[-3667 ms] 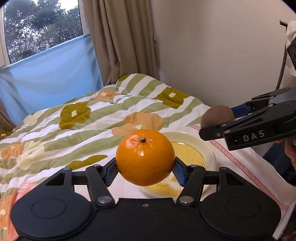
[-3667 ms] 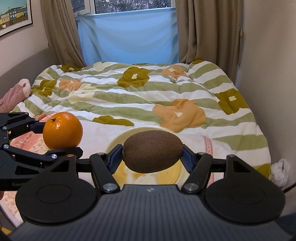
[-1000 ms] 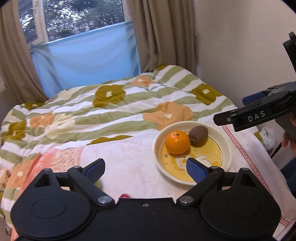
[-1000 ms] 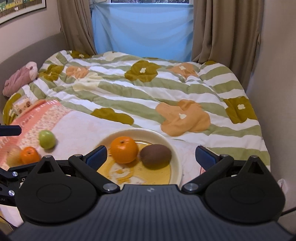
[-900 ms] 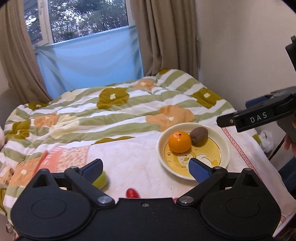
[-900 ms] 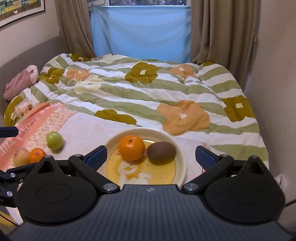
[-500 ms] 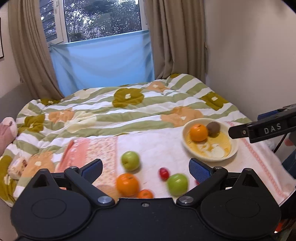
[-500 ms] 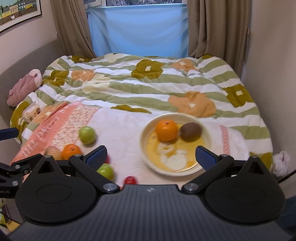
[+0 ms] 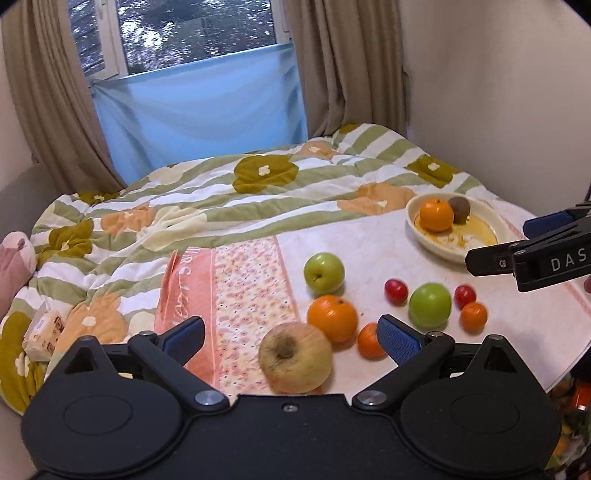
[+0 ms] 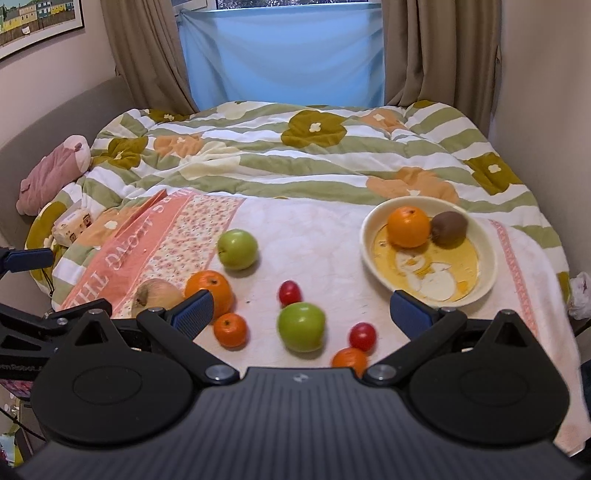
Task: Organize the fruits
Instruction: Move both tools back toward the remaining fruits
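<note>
Bedroom in a home: a bed is being covered by a striped floral quilt (image 10: 295, 155); beige curtains (image 10: 147, 55) are hanging behind the bed at a window (image 9: 192, 33); a framed picture (image 10: 37, 26) is being displayed left of it.

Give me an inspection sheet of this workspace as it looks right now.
Surface: white cloth over a bed.
Job's things: orange and kiwi in the bowl; two green apples, a pale apple, oranges and small red fruits loose on the cloth.
Clutter: tissue pack, pink plush.
Grippers: left gripper and right gripper both open, empty.
Cables: nothing seen.
Surroundings: curtains, window, framed picture.
</note>
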The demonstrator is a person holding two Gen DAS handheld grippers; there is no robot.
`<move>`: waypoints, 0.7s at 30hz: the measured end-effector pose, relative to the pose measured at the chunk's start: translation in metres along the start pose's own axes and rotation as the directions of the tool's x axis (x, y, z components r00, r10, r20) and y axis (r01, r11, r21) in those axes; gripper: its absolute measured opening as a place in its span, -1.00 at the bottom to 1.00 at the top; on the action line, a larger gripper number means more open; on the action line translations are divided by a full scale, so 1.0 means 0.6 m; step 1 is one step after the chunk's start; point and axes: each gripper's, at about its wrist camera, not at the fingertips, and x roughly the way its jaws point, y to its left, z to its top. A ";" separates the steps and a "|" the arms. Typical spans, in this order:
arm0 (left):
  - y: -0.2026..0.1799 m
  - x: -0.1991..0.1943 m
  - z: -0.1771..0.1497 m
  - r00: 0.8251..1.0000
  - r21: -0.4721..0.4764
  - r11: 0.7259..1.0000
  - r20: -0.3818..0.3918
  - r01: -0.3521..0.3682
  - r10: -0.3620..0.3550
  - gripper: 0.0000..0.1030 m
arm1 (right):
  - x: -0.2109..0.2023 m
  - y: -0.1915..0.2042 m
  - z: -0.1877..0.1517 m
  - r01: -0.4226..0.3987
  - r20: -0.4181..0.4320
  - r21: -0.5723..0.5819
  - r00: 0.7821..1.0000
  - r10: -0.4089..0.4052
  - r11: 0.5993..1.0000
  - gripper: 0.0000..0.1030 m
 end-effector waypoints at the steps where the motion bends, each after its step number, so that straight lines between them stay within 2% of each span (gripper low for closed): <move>1: 0.005 0.006 -0.005 1.000 0.011 1.000 -0.003 0.006 -0.006 0.97 | 0.005 0.007 -0.004 -0.001 0.000 0.001 1.000 0.001 1.000 1.00; 12: 0.034 0.086 -0.034 0.996 0.145 0.986 -0.030 0.083 -0.079 0.97 | 0.072 0.071 -0.045 -0.015 -0.023 -0.032 1.000 0.014 0.999 1.00; 17: 0.035 0.131 -0.046 0.990 0.203 0.969 -0.069 0.137 -0.126 0.96 | 0.107 0.084 -0.058 -0.024 -0.037 -0.024 0.999 0.023 0.999 1.00; 21: 0.033 0.163 -0.054 0.981 0.214 0.960 -0.113 0.179 -0.158 0.95 | 0.133 0.084 -0.062 -0.025 -0.053 -0.013 0.998 0.024 1.000 1.00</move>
